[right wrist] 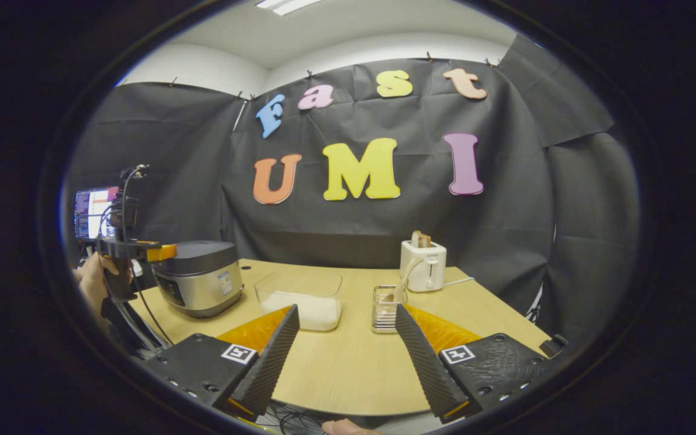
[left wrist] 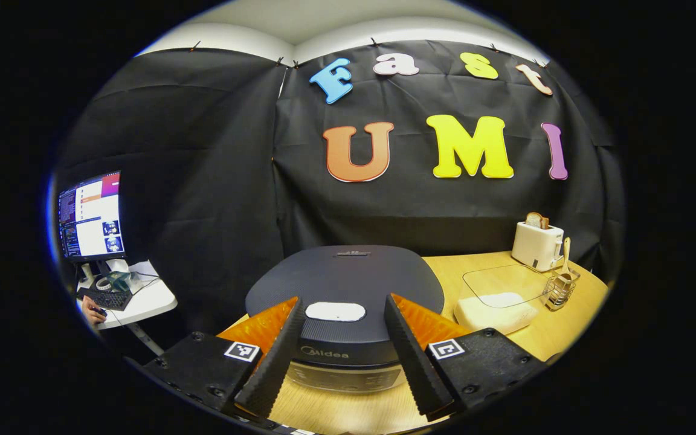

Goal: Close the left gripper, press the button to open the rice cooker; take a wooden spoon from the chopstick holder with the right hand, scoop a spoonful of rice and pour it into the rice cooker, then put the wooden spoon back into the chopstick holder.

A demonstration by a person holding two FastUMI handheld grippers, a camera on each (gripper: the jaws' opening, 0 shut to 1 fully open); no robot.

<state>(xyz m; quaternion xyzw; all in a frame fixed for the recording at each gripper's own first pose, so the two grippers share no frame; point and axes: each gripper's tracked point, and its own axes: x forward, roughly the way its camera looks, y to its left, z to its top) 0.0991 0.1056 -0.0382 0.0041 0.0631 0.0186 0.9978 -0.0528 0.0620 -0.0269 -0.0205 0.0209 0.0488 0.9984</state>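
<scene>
The rice cooker (left wrist: 348, 278) stands right in front of my left gripper (left wrist: 344, 300), its dark lid down and the white button (left wrist: 335, 311) between my open fingers, which straddle the cooker's front. In the right gripper view the cooker (right wrist: 200, 278) sits at the table's left, with the left gripper (right wrist: 164, 251) held by a hand at its lid. My right gripper (right wrist: 347, 309) is open and empty over the table's front. Beyond it stand the clear rice container (right wrist: 302, 299) and the wire chopstick holder (right wrist: 385, 308) with the wooden spoon (right wrist: 408, 275) upright in it.
A white toaster (right wrist: 423, 263) with a slice of toast stands behind the chopstick holder, its cord trailing right. A monitor (left wrist: 91, 214) and a keyboard sit on a small side table to the cooker's left, where another hand (left wrist: 91, 311) rests. Bare wooden tabletop (right wrist: 348, 362) lies before my right gripper.
</scene>
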